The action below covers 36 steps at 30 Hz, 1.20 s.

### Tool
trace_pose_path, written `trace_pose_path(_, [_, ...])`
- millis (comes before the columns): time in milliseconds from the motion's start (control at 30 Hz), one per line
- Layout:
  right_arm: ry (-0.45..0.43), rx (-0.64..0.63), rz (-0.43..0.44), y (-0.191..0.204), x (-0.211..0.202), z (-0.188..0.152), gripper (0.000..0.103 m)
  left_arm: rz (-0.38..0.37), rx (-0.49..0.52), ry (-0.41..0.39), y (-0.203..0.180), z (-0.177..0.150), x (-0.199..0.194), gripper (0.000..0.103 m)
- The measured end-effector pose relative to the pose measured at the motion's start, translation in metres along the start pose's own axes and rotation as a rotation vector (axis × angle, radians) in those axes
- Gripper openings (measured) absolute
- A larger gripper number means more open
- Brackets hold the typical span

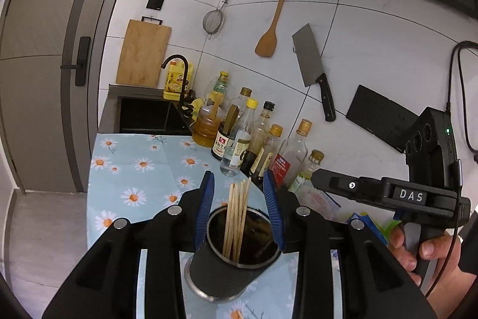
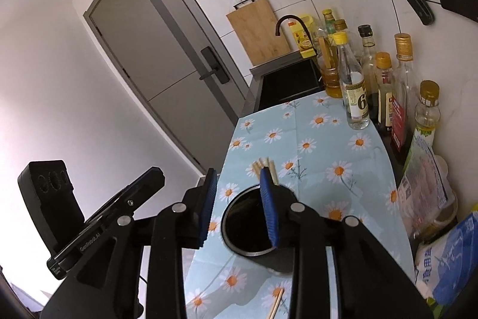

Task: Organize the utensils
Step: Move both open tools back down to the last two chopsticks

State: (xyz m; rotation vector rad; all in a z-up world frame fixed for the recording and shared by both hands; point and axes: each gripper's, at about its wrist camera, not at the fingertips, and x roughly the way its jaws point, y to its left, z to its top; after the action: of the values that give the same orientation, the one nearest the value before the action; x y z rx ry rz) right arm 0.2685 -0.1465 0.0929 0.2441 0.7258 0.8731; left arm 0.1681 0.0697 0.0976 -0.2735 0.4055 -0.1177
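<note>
A dark metal cup (image 1: 227, 265) stands on the daisy-print cloth (image 1: 134, 163) and holds several wooden chopsticks (image 1: 236, 217) upright. My left gripper (image 1: 239, 181) is open; its blue pads (image 1: 206, 205) stand on either side of the cup's rim without visibly squeezing it. My right gripper (image 2: 239, 178) is open and empty, just above and left of the cup (image 2: 248, 226). The chopstick tips (image 2: 264, 165) show behind its right pad. A loose pair of chopsticks (image 2: 276, 304) lies on the cloth (image 2: 313, 145) near the bottom edge.
A row of sauce and oil bottles (image 1: 257, 136) lines the tiled wall. A food bag (image 2: 427, 178) and a blue-white bag (image 2: 448, 265) sit at the right. A black sink (image 1: 143, 115) with a faucet lies beyond the cloth. A cleaver (image 1: 313, 71), spatula and strainer hang on the wall.
</note>
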Motion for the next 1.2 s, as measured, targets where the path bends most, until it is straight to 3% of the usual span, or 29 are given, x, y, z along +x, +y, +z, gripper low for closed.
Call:
trace_pose_path(300, [0.059,-0.022,-0.004,0.007,-0.019,-0.030,0.037,0.020,0.062,0.072,-0.015,-0.026,-0.034,0.033])
trace_pose_path(633, [0.152,0.028,-0.023,-0.002,-0.013,-0.074,0.043,0.007,0.043,0.181,-0.015,-0.071,-0.042,0.033])
trace_pose_path(1033, [0.347,0.100,-0.046,-0.019,0.018,-0.129,0.043,0.004,-0.038,0.334,0.005,-0.130,-0.035,0.033])
trace_pose_path(1200, [0.504,0.182,-0.077,-0.034,0.044,-0.157,0.043,-0.006,-0.076,0.401,0.010,-0.153,-0.028,0.033])
